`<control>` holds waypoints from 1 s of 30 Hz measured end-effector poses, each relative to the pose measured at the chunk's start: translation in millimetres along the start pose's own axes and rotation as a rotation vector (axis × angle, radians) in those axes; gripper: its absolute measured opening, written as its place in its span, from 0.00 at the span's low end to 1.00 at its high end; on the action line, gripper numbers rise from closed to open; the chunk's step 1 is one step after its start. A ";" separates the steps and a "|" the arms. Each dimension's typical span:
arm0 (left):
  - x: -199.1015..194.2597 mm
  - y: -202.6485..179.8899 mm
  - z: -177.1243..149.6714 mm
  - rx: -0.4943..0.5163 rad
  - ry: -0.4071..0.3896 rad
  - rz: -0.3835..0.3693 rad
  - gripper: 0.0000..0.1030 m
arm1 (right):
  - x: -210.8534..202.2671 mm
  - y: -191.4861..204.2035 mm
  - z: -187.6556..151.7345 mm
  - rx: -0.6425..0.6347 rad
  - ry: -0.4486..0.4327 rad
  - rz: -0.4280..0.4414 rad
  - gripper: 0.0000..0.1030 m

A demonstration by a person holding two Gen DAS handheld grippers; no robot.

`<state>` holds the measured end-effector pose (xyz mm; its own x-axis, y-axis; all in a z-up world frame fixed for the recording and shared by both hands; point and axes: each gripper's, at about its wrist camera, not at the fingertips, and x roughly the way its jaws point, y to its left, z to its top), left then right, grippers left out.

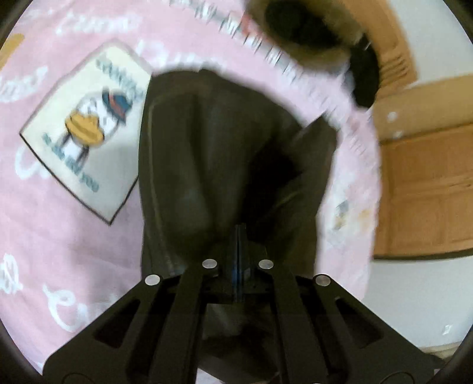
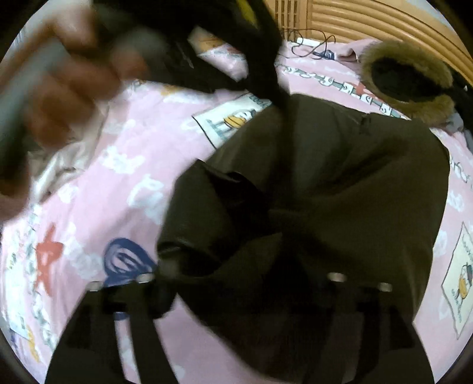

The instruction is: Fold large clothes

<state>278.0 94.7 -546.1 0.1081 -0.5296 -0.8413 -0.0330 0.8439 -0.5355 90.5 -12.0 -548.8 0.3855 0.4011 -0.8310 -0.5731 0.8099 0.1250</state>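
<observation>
The left gripper (image 1: 239,236) has its fingers pressed together on a pinch of the dark olive coat (image 1: 212,153), which hangs from them in folds over the pink bedsheet (image 1: 74,236). The right gripper (image 2: 236,283) stands wide apart, its blurred fingers straddling the coat's cloth, which bulges between them; whether they press on it cannot be told. The coat lies spread on the sheet toward its fur-trimmed hood (image 2: 411,79), near the wooden headboard (image 2: 369,20). A hand (image 2: 68,88) appears blurred at upper left in the right wrist view. The sheet bears a cartoon duck panel (image 1: 85,130) and white script lettering, too blurred to read.
</observation>
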 end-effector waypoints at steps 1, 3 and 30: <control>11.9 1.7 0.5 0.013 0.028 0.020 0.00 | -3.7 -1.6 2.4 0.015 0.002 0.006 0.71; 24.1 6.0 -6.1 0.010 0.052 0.037 0.00 | -20.5 -15.5 7.8 0.097 0.024 0.035 0.73; 39.7 27.0 -26.8 -0.028 -0.052 0.049 0.00 | 78.5 -157.3 108.7 0.401 0.310 -0.443 0.41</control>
<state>254.7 94.2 -595.9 0.1573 -0.4823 -0.8618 -0.0675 0.8653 -0.4966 289.5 -61.3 -574.8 0.2629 -0.0987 -0.9598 -0.0726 0.9899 -0.1217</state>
